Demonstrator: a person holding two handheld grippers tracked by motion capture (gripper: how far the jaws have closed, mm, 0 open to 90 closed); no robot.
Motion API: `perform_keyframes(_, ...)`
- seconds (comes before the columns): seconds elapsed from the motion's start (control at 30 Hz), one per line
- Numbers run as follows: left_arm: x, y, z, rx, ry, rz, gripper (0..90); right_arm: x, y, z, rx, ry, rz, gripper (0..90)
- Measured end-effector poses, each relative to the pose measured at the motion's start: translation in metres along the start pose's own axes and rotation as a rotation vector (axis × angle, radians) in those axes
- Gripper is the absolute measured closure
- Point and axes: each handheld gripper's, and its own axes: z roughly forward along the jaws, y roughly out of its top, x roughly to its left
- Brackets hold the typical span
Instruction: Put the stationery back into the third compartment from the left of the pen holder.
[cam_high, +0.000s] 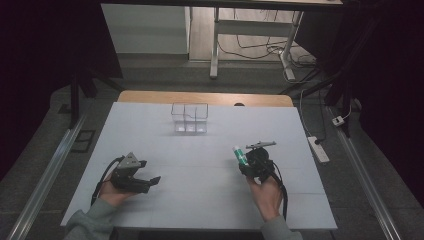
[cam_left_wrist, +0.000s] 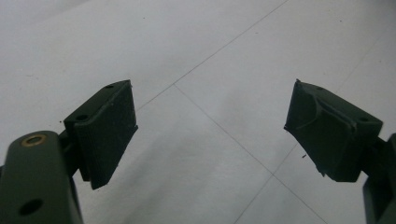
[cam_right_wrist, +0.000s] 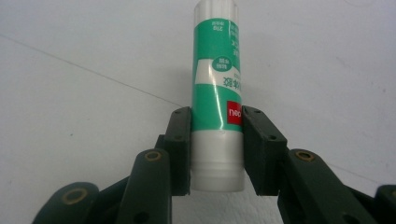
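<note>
Two grippers are working over a white table (cam_high: 200, 200), each held in one of the person's hands coming in from the near edge. On the right, the right gripper (cam_right_wrist: 217, 140) is clamping a glue stick (cam_right_wrist: 217, 93), its jaws pressing against either side of the tube near the white lower end, and the green-and-white label with a small red patch is facing the camera in the right gripper view. From the high view, that gripper (cam_high: 250, 162) is sitting right of centre with the glue stick (cam_high: 240, 155) sticking out of it toward the far left. The left gripper (cam_high: 152, 181) is resting low near the table's left side, and its jaws are standing wide apart with nothing between them. A clear plastic container (cam_high: 189, 118) with inner dividers is standing near the far edge, well apart from both grippers
</note>
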Motion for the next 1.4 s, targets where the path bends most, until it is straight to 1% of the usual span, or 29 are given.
perform_keyframes(0.07, -0.001, 0.0, 0.001, 0.001, 0.011, 0.008, 16.2, -0.003, 0.001, -0.003, -0.002, 0.02, -0.028, 64.5)
perform_keyframes(0.1, -0.001, 0.0, 0.001, 0.003, 0.02, 0.011, 16.2, -0.006, 0.004, -0.006, -0.012, 0.047, -0.054, 64.5)
perform_keyframes(0.13, -0.001, 0.0, 0.001, 0.002, 0.031, 0.013, 16.2, -0.006, 0.004, -0.006, -0.012, 0.047, -0.054, 64.5)
perform_keyframes(0.17, -0.001, 0.0, 0.0, -0.001, 0.039, 0.013, 16.2, -0.006, 0.006, -0.007, -0.018, 0.06, -0.072, 64.5)
perform_keyframes(0.2, 0.0, 0.0, -0.001, -0.009, 0.045, 0.009, 16.3, -0.007, 0.008, -0.008, -0.024, 0.075, -0.096, 64.5)
perform_keyframes(0.23, 0.0, 0.0, -0.002, -0.018, 0.051, 0.007, 16.7, -0.007, 0.012, -0.011, -0.034, 0.106, -0.131, 64.5)
perform_keyframes(0.3, 0.002, -0.001, -0.004, -0.027, 0.061, 0.0, 17.1, -0.006, 0.015, -0.012, -0.046, 0.134, -0.184, 64.5)
perform_keyframes(0.33, 0.002, -0.001, -0.004, -0.031, 0.062, -0.003, 17.1, -0.006, 0.017, -0.012, -0.05, 0.146, -0.198, 64.5)
perform_keyframes(0.37, 0.003, -0.001, -0.004, -0.032, 0.066, -0.004, 17.1, -0.006, 0.017, -0.012, -0.05, 0.146, -0.198, 64.5)
perform_keyframes(0.47, 0.003, -0.001, -0.003, -0.029, 0.077, -0.006, 17.4, -0.007, 0.019, -0.009, -0.06, 0.177, -0.234, 64.5)
perform_keyframes(0.53, 0.002, -0.001, -0.002, -0.027, 0.083, -0.005, 17.3, -0.006, 0.02, -0.007, -0.059, 0.188, -0.256, 64.5)
perform_keyframes(0.6, 0.001, -0.001, -0.001, -0.026, 0.086, -0.005, 17.1, -0.006, 0.02, -0.005, -0.064, 0.205, -0.27, 64.5)
perform_keyframes(0.63, 0.0, 0.0, 0.0, -0.025, 0.086, -0.008, 17.1, -0.005, 0.021, -0.004, -0.069, 0.221, -0.266, 64.5)
perform_keyframes(0.7, -0.001, 0.0, 0.001, -0.025, 0.085, -0.01, 17.1, -0.004, 0.022, -0.002, -0.059, 0.244, -0.291, 64.5)
perform_keyframes(0.73, -0.001, 0.0, 0.002, -0.025, 0.084, -0.009, 17.1, -0.004, 0.024, -0.001, -0.064, 0.265, -0.307, 64.5)
perform_keyframes(0.77, -0.002, 0.001, 0.002, -0.025, 0.083, -0.01, 17.1, -0.004, 0.024, -0.001, -0.064, 0.265, -0.307, 64.5)
perform_keyframes(0.83, -0.002, 0.001, 0.002, -0.028, 0.081, -0.008, 17.2, -0.004, 0.024, 0.001, -0.061, 0.282, -0.316, 64.5)
perform_keyframes(0.9, -0.002, 0.001, 0.002, -0.028, 0.081, -0.005, 17.4, -0.002, 0.025, 0.003, -0.06, 0.282, -0.327, 64.5)
perform_keyframes(0.93, -0.001, 0.001, 0.002, -0.028, 0.082, -0.002, 17.5, -0.002, 0.025, 0.004, -0.05, 0.283, -0.325, 64.5)
perform_keyframes(1.03, -0.001, 0.002, 0.002, -0.031, 0.084, 0.006, 18.0, 0.001, 0.024, 0.005, -0.045, 0.287, -0.346, 64.5)
perform_keyframes(1.1, -0.001, 0.002, 0.002, -0.033, 0.086, 0.016, 19.3, 0.002, 0.024, 0.005, -0.048, 0.302, -0.345, 64.5)
perform_keyframes(1.17, -0.002, 0.001, 0.001, -0.039, 0.073, 0.025, 19.6, 0.002, 0.025, 0.005, -0.053, 0.318, -0.343, 64.5)
perform_keyframes(1.23, -0.002, 0.001, 0.0, -0.045, 0.064, 0.032, 20.1, 0.003, 0.026, 0.008, -0.05, 0.33, -0.35, 64.5)
perform_keyframes(1.33, -0.003, 0.002, -0.002, -0.045, 0.064, 0.039, 20.2, 0.006, 0.026, 0.012, -0.04, 0.336, -0.371, 64.5)
perform_keyframes(1.4, -0.004, 0.003, -0.002, -0.046, 0.063, 0.042, 20.2, 0.007, 0.026, 0.013, -0.038, 0.35, -0.377, 64.5)
